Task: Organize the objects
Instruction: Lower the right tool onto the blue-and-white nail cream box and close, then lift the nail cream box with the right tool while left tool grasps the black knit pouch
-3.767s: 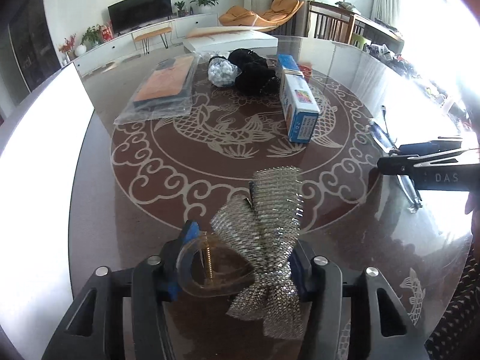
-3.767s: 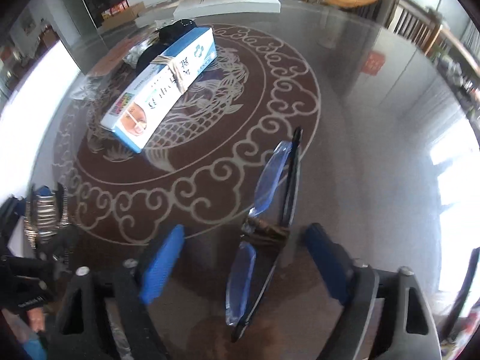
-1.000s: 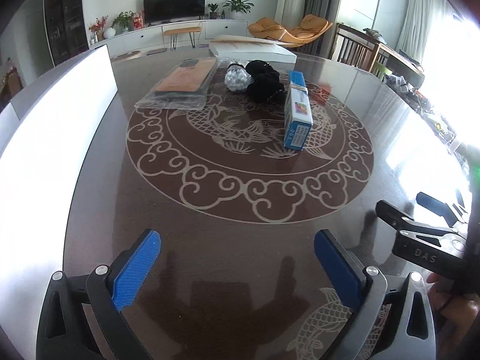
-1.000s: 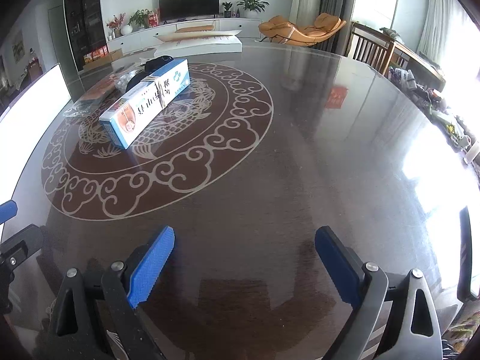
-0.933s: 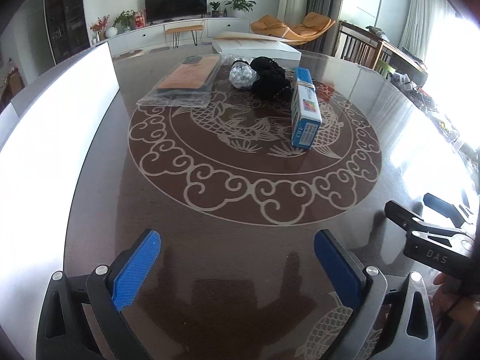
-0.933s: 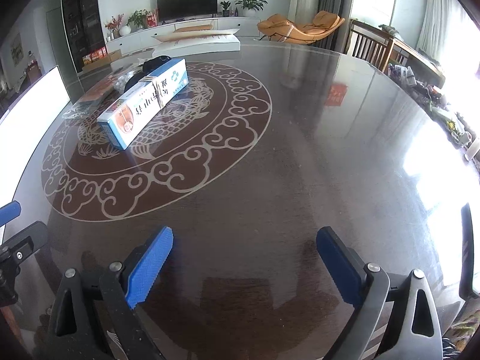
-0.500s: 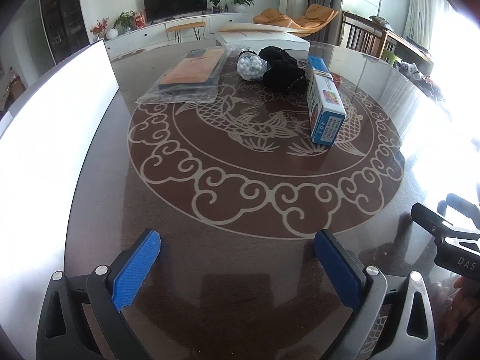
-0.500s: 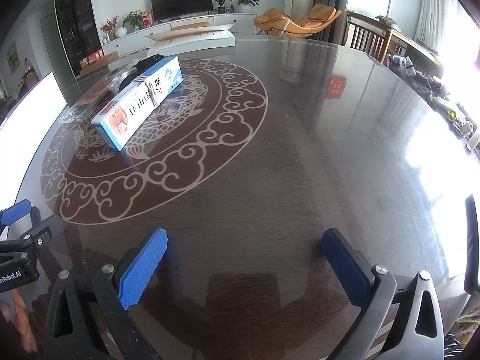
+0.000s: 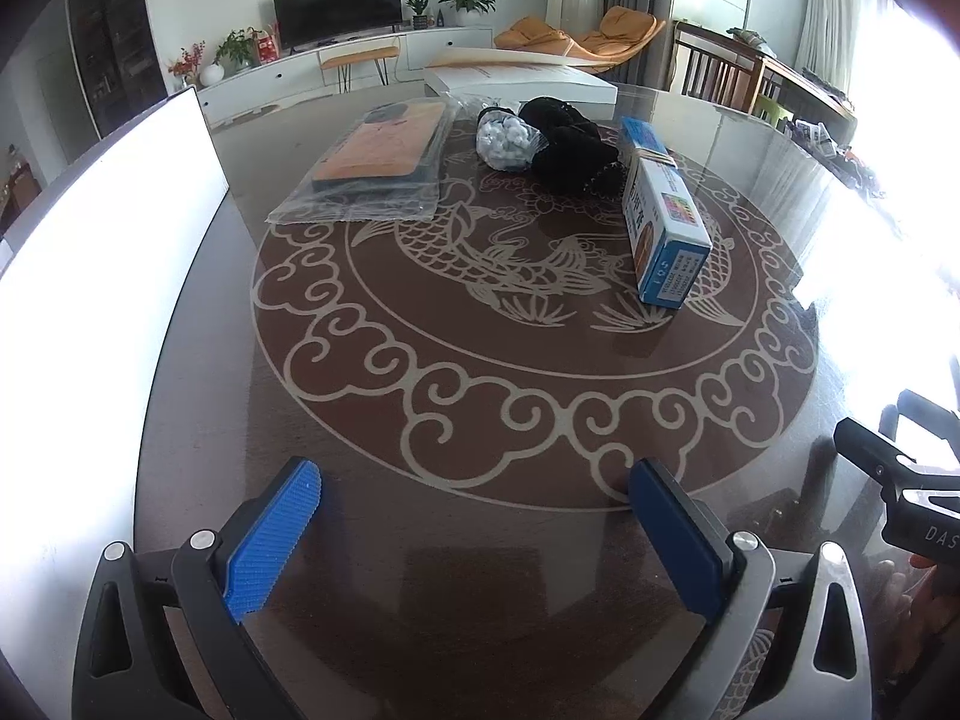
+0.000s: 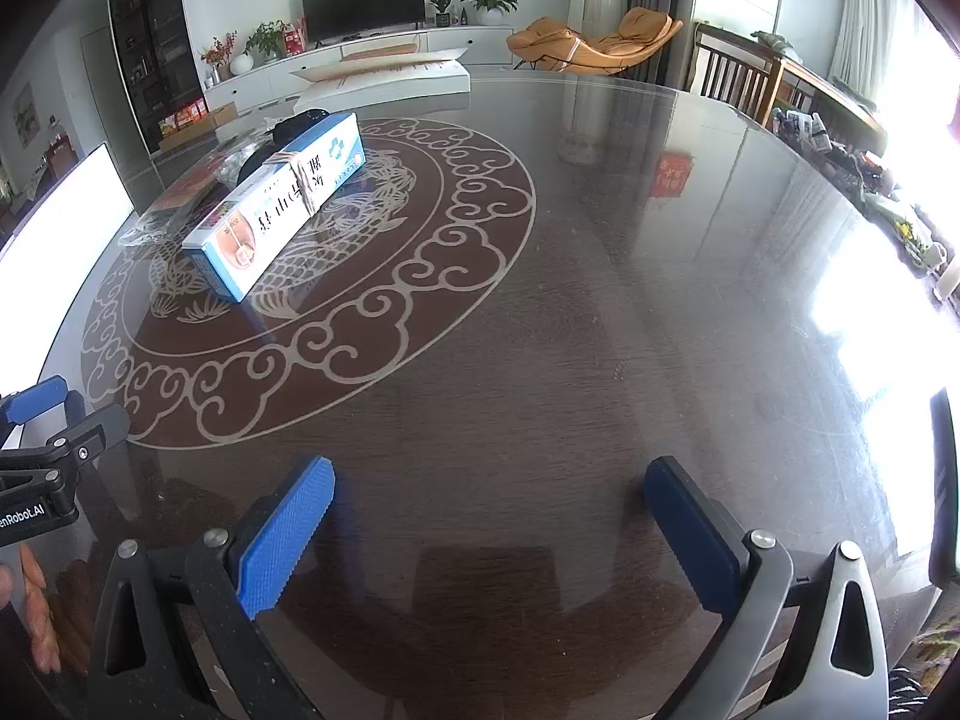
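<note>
Both grippers are held low over the dark glossy table [image 9: 198, 372], and nothing is gripped by either. The left gripper [image 9: 474, 531] is spread wide, its 2 blue pads parted with only bare tabletop seen between them. The right gripper [image 10: 489, 534] is likewise set wide apart, its jaws having just been opened further, and only the polished surface is framed between the pads.

Out on the table, the objects are gathered toward the far side of the pale fish-and-cloud medallion [image 9: 528, 324]. A blue and white box [image 9: 660, 222], bound with a rubber band, is laid on its long side on the right of the medallion; in the right wrist view the same box [image 10: 282, 204] is seen off to the left. Just behind its far end, a black bundle [image 9: 570, 150] is found, touching or nearly touching the box. A clear bag of small white balls [image 9: 507, 138] is pressed against the bundle's left. Further left, a flat orange item in a clear plastic sleeve [image 9: 378, 162] is spread flat. A white flat box [image 9: 516, 78] is placed at the far edge.

All of these are well apart from both grippers
</note>
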`<move>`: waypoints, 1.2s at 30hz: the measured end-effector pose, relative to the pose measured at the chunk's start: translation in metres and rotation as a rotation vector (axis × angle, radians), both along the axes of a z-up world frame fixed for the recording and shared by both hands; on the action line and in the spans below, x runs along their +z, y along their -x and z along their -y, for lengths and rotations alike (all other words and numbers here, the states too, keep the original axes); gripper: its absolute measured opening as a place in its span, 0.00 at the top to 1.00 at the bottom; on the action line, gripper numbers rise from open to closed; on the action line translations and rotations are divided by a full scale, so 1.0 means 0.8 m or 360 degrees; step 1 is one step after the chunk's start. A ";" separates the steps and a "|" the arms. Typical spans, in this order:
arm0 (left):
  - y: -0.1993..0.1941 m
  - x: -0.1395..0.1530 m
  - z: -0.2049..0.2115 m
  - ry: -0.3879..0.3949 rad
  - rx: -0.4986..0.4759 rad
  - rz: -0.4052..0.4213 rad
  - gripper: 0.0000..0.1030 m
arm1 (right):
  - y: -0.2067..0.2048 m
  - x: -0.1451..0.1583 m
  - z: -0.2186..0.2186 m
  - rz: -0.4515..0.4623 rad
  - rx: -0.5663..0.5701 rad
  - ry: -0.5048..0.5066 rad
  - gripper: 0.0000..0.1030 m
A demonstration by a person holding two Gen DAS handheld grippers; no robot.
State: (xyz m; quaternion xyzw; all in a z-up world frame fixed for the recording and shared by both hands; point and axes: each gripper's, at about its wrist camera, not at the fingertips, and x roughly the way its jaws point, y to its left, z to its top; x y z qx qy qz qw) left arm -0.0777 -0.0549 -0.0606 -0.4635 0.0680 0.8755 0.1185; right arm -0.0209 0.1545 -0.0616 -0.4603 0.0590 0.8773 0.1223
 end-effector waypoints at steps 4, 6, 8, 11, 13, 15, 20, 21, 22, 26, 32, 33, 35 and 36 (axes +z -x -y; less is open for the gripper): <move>0.000 0.000 0.000 -0.0001 -0.0002 -0.0002 0.00 | 0.001 0.000 -0.001 -0.0001 0.0005 0.0004 0.00; 0.000 0.000 0.000 -0.0002 -0.0002 -0.0002 0.00 | 0.005 0.000 -0.001 0.0018 0.0020 0.0010 0.00; 0.000 0.000 0.001 -0.0002 -0.0004 -0.0001 0.00 | 0.022 0.006 -0.001 0.0080 0.0013 0.0095 0.00; 0.000 0.000 0.001 -0.0002 -0.0004 -0.0002 0.00 | 0.057 0.049 0.016 -0.0055 0.0068 0.0211 0.01; 0.000 -0.001 0.001 -0.0002 -0.0005 -0.0002 0.00 | 0.091 0.078 0.038 -0.0120 0.0144 0.0204 0.00; 0.000 -0.001 0.001 -0.0002 -0.0005 -0.0002 0.00 | 0.133 0.093 0.061 -0.0109 0.0194 0.0176 0.00; 0.000 -0.001 0.001 -0.0003 -0.0006 -0.0002 0.00 | 0.214 0.070 0.105 0.0079 0.0255 0.0134 0.00; 0.000 -0.001 0.001 -0.0004 -0.0007 -0.0002 0.00 | 0.218 0.061 0.109 0.0098 0.0278 0.0146 0.02; 0.000 -0.001 0.001 -0.0004 -0.0007 -0.0002 0.00 | 0.219 0.053 0.108 0.0094 0.0288 0.0158 0.22; 0.000 -0.001 0.001 -0.0004 -0.0008 -0.0002 0.00 | 0.194 0.033 0.067 0.0055 0.0175 0.0366 0.71; 0.000 -0.001 0.001 -0.0005 -0.0009 -0.0002 0.00 | 0.104 0.007 -0.035 -0.0124 -0.0001 0.1088 0.78; 0.000 -0.001 0.001 -0.0005 -0.0009 -0.0002 0.00 | 0.086 0.001 -0.050 -0.0141 -0.0038 0.1151 0.78; 0.000 -0.001 0.001 -0.0005 -0.0010 -0.0002 0.00 | 0.059 -0.004 -0.072 -0.0165 -0.0101 0.1160 0.76; 0.000 -0.001 0.001 -0.0005 -0.0010 -0.0002 0.00 | 0.046 -0.002 -0.083 -0.0174 -0.0132 0.1139 0.72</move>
